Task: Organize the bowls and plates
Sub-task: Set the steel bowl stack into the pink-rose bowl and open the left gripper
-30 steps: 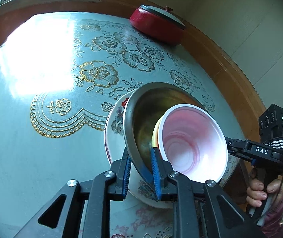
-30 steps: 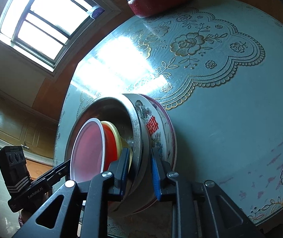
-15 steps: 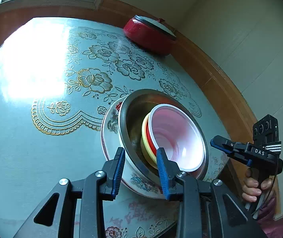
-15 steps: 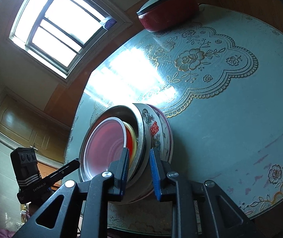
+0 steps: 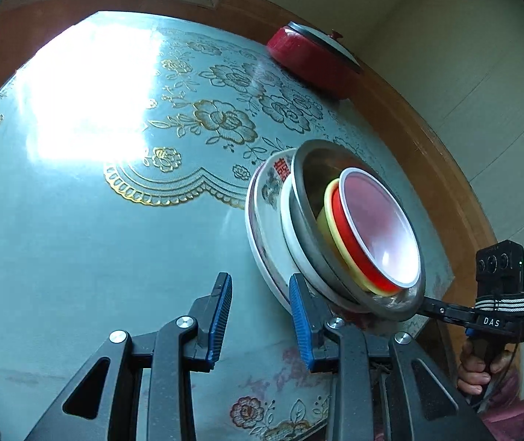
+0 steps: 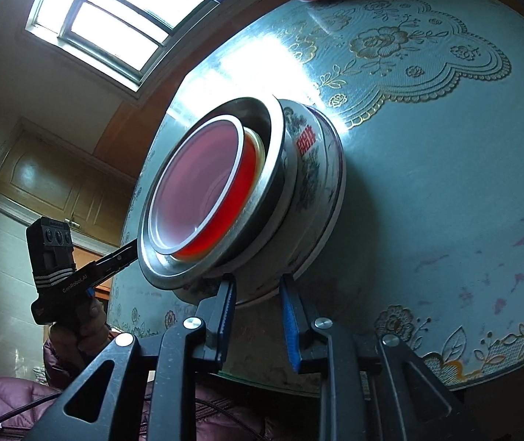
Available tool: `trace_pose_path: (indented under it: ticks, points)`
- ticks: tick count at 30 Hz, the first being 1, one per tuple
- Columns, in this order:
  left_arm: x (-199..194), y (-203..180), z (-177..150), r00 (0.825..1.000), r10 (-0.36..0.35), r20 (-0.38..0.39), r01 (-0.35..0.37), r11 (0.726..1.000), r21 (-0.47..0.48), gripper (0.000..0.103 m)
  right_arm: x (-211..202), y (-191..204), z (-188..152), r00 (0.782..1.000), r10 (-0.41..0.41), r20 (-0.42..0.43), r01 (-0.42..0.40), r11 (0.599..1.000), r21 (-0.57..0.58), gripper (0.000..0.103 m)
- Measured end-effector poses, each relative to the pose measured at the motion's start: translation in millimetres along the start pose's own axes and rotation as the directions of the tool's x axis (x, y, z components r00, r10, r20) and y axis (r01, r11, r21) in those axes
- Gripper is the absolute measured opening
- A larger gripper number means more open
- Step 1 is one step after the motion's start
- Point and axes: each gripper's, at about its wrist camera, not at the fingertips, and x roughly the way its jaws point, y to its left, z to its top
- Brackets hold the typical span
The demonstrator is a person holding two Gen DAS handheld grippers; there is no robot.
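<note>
A nested stack of dishes sits near the table's (image 5: 78, 242) front edge, mouths opening upward. A red bowl (image 5: 376, 231) with a white rim lies innermost, inside a yellow bowl (image 5: 330, 217) of which only a rim crescent shows. Both rest in a steel bowl (image 5: 309, 169), which sits in a white floral bowl (image 5: 273, 187) bearing red characters; beneath that a plate's (image 6: 337, 198) rim shows. The stack is round, with no long axis to speak of, and its layers sit roughly concentric.

Just left of the stack, the left gripper (image 5: 260, 316) hovers with its blue-padded fingers apart, holding nothing; its right finger (image 5: 300, 321) stands close beside the plate's rim, though contact cannot be told. On the stack's opposite side the right gripper (image 6: 256, 318) also stands spread, its fingers straddling the lower edge of the floral bowl and plate without clamping. In each wrist view the other gripper's tip disappears behind the steel bowl's rim.

Well beyond the stack, at the table's far edge, a red lidded pot (image 5: 313, 58) sits under a bright window (image 6: 122, 11).
</note>
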Motion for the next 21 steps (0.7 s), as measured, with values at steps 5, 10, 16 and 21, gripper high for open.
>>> trace_pose_path:
  ticks: [5,10,16,21]
  points:
    - [12,-10,-5,1.000,-0.021,-0.020,0.021,0.999,0.024,0.031,-1,-4,-1,1.000,-0.011,0.011,0.011,1.000,-0.001,0.024]
    - [16,-19,-5,1.000,-0.009,-0.019,0.010,0.998,0.054,0.030,-4,0,-4,0.999,-0.023,0.028,0.024,0.999,-0.037,0.024]
    - [15,-24,-5,1.000,0.027,0.014,-0.028,0.997,0.076,0.028,-6,-1,-1,0.999,-0.027,0.045,0.029,0.999,-0.045,0.022]
    - [13,-32,-4,0.997,0.066,0.035,-0.069,0.990,0.120,0.025,-9,-6,1,0.999,-0.016,0.048,0.019,0.999,-0.043,0.021]
